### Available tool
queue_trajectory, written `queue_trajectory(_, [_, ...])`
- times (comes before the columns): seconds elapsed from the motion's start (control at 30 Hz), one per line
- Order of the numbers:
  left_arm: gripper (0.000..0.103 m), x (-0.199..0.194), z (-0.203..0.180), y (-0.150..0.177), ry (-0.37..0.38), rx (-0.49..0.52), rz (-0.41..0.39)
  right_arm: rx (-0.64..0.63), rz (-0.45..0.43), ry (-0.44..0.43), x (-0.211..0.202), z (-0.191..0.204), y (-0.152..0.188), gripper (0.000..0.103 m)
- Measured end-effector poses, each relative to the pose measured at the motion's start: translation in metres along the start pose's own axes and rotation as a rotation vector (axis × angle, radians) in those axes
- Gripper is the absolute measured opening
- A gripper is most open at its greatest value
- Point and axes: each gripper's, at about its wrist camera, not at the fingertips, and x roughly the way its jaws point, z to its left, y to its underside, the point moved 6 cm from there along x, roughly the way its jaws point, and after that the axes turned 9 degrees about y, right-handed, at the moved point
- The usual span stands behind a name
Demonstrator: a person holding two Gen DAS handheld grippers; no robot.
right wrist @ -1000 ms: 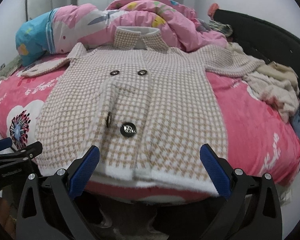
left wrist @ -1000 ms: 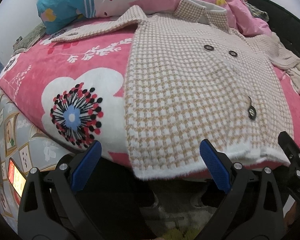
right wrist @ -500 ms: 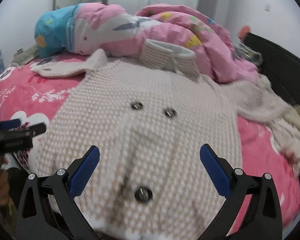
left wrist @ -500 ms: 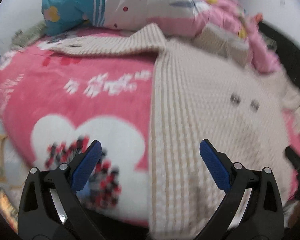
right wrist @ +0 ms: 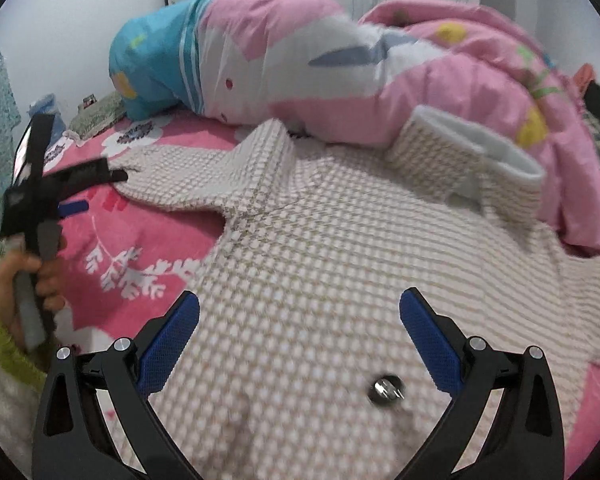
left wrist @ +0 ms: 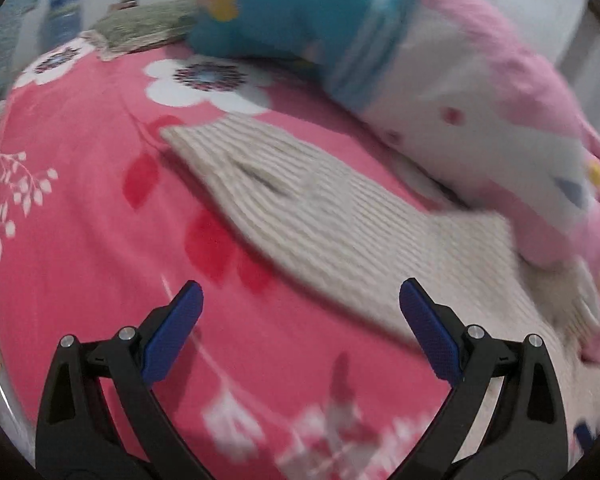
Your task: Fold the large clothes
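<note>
Across the middle of the left wrist view, one sleeve [left wrist: 300, 208] of the checked knit coat [left wrist: 500, 280] lies flat on the pink flowered bedspread [left wrist: 80, 220], slanting from the upper left towards the lower right, its cuff end pointing at a white flower print. At the bottom of that frame the left gripper [left wrist: 300, 320] hangs with its blue pads spread wide and nothing between them, just short of the sleeve's lower edge. Only the right wrist view shows the coat's body [right wrist: 360, 260], spread front-up over the centre and right of the frame, with its collar [right wrist: 468, 160] at upper right against the pink quilt [right wrist: 480, 80] and one button [right wrist: 386, 389] at lower centre. The right gripper [right wrist: 300, 320] hovers above the chest, likewise spread and empty. At the left edge a hand [right wrist: 40, 280] grips the other tool's handle.
</note>
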Motion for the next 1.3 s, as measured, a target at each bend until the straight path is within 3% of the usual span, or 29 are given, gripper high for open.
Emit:
queue_trajectory(0.2, [0.092, 0.033, 0.039, -0.047, -0.118, -0.095, -0.057, 0.018, 0.049, -0.042, 0.038, 0.01, 0.007, 0.098])
queue_trajectory(0.3, [0.065, 0.055, 0.051, -0.056, -0.169, -0.101, -0.035, 0.003, 0.052, -0.041, 0.046, 0.013, 0.01, 0.098])
queue_trajectory(0.4, [0.055, 0.064, 0.05, -0.054, -0.194, -0.08, -0.04, -0.009, 0.05, -0.029, 0.05, 0.014, 0.012, 0.098])
queue_trajectory(0.47, [0.043, 0.062, 0.041, -0.053, -0.214, -0.019, -0.065, -0.007, 0.048, -0.019, 0.05, 0.012, 0.013, 0.098])
queue_trajectory(0.53, [0.018, 0.06, 0.032, -0.053, -0.225, 0.021, -0.081, -0.001, 0.048, -0.011, 0.049, 0.009, 0.014, 0.098])
queue_trajectory(0.6, [0.01, 0.058, 0.026, -0.055, -0.224, 0.042, -0.085, 0.006, 0.047, -0.006, 0.047, 0.006, 0.013, 0.098])
queue_trajectory(0.73, [0.007, 0.044, 0.009, -0.061, -0.204, 0.078, -0.111, 0.019, 0.029, 0.013, 0.029, -0.004, 0.011, 0.098])
queue_trajectory(0.9, [0.007, -0.005, -0.05, -0.062, -0.14, 0.219, -0.208, 0.041, -0.009, 0.033, -0.003, -0.019, 0.011, 0.098])
queue_trajectory(1.1, [0.007, -0.09, -0.189, -0.022, 0.059, 0.506, -0.324, 0.101, -0.045, 0.064, -0.046, -0.046, 0.022, 0.098])
queue_trajectory(1.2, [0.007, -0.116, -0.242, 0.015, 0.177, 0.596, -0.31, 0.137, -0.039, 0.085, -0.063, -0.065, 0.037, 0.098])
queue_trajectory(1.3, [0.007, -0.124, -0.285, 0.062, 0.305, 0.652, -0.206, 0.162, -0.022, 0.117, -0.074, -0.084, 0.056, 0.098])
